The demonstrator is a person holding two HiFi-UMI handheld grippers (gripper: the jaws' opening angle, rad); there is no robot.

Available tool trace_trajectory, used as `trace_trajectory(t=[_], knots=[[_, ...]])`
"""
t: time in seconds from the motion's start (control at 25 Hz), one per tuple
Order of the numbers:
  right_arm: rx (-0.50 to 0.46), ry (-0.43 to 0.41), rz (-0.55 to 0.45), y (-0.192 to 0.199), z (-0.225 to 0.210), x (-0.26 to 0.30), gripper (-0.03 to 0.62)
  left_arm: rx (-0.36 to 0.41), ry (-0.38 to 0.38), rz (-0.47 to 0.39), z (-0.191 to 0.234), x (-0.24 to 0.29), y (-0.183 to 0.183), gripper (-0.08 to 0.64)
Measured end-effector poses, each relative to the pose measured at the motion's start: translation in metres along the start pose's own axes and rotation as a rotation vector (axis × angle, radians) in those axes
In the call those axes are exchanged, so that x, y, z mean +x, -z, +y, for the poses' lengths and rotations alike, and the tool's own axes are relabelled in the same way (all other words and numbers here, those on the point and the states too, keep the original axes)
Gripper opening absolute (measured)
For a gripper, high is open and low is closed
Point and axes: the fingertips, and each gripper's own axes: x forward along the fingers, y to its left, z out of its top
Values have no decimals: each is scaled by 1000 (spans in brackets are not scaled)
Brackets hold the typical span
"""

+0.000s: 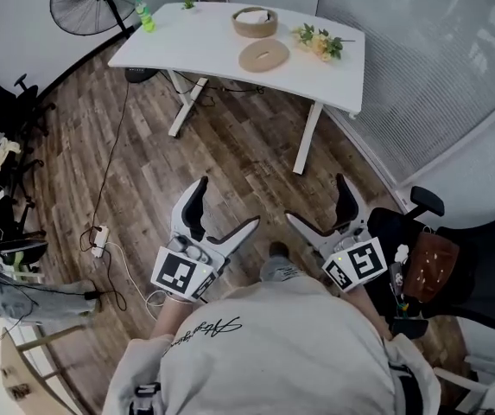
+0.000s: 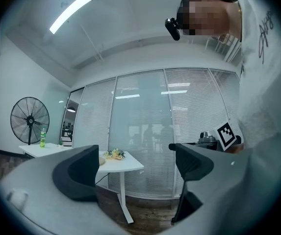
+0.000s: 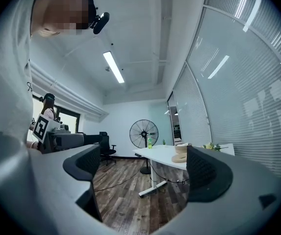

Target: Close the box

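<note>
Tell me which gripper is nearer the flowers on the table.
Right. The right gripper is held well short of the table, roughly in line with the flowers; the left gripper is just as far back but off to their left.

Floor (image 1: 230,171): brown wood-look planks.
White desk (image 1: 325,76): 12 o'clock, white legs.
Pedestal fan (image 1: 98,1): black, 11 o'clock, just beside the desk's end.
Glazed wall (image 1: 428,59): 2 o'clock, horizontal blinds (pale slats, lowered).
Black office chair (image 1: 489,275): 4 o'clock.
Further black chairs (image 1: 5,102): 9 to 10 o'clock, near a white wall (image 1: 14,24).
Power strip (image 1: 98,240): white, on the floor at 8 o'clock, cable trailing.
Ceiling (image 3: 145,43): white, one lit strip light (image 3: 114,67).
</note>
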Motion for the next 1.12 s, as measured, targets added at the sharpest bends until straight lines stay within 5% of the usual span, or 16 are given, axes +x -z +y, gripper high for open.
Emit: trace_trajectory(t=[1.12], knots=[[31, -130, 7, -1, -147, 93, 534, 11, -75, -14, 52, 161, 12, 472]])
